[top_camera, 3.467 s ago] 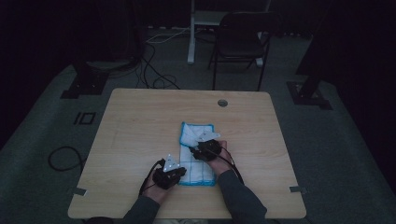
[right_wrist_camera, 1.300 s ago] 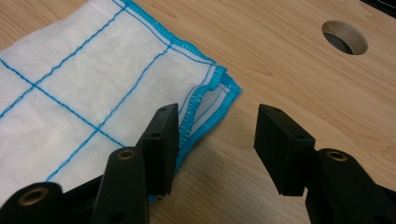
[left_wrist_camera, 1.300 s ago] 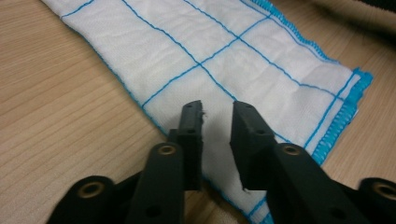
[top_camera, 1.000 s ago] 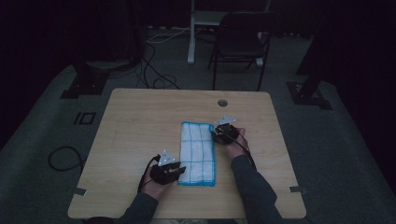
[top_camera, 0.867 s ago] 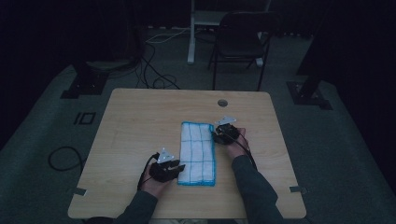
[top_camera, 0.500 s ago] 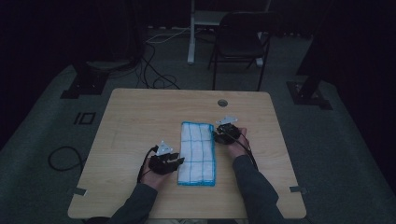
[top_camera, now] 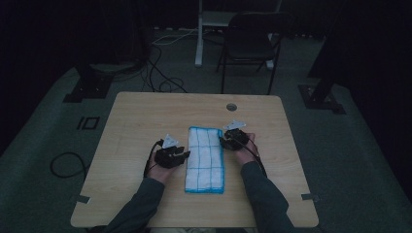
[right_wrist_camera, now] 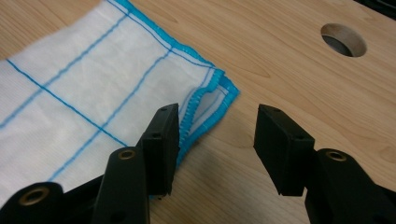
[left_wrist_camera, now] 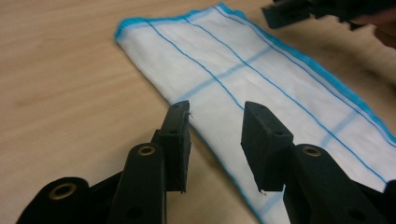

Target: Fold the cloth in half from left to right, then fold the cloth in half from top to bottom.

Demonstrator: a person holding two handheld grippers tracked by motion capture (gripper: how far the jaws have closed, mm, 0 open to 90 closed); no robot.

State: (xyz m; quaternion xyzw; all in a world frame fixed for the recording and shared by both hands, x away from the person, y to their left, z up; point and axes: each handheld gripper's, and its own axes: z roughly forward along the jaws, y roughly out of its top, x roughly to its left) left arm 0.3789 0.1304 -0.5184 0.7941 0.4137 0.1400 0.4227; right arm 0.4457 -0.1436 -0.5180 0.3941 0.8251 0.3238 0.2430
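Note:
A white cloth (top_camera: 205,158) with blue grid lines and a blue hem lies folded into a long strip at the middle of the wooden table (top_camera: 136,121). My left gripper (top_camera: 185,156) hovers at the strip's left edge, open. In the left gripper view its jaws have just been opening, and the left gripper (left_wrist_camera: 217,123) stands over the hem of the cloth (left_wrist_camera: 243,70) without pressing it. My right gripper (top_camera: 222,141) sits open at the strip's far right corner. In the right gripper view the right gripper (right_wrist_camera: 217,123) straddles the layered corner of the cloth (right_wrist_camera: 93,93), its pads apart from it.
A round cable hole (top_camera: 231,106) is in the table beyond the cloth, also seen as the hole (right_wrist_camera: 343,39) past the right jaws. A dark chair (top_camera: 252,43) and floor cables (top_camera: 163,73) lie behind the table. The right gripper (left_wrist_camera: 299,11) shows far off in the left gripper view.
My left hand has slid away from the person along the cloth's left edge. The right hand has held still since a second ago. Earlier the cloth was bunched; now it lies flat.

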